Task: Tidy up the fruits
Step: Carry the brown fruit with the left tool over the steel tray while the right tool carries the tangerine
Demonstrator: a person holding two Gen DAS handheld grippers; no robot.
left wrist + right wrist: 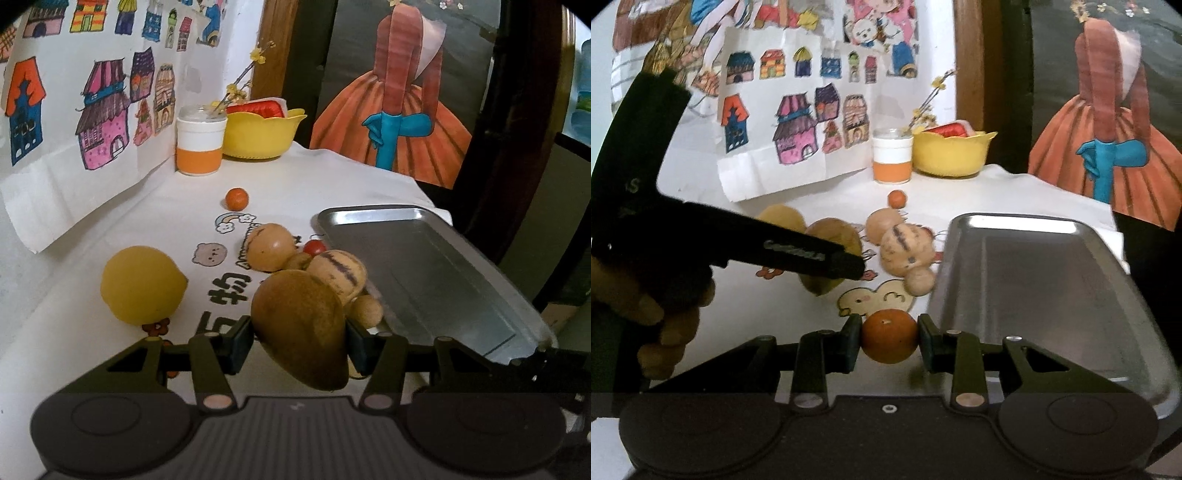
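— Two grippers loaded? Start from the left of frame.
— Yes. Left wrist view: lemon at left on my table, then my left gripper pinching a brown mango at centre, empty tray at right.
— And the right?
— Right gripper clamps a small orange at lower centre, just beside the tray's left rim
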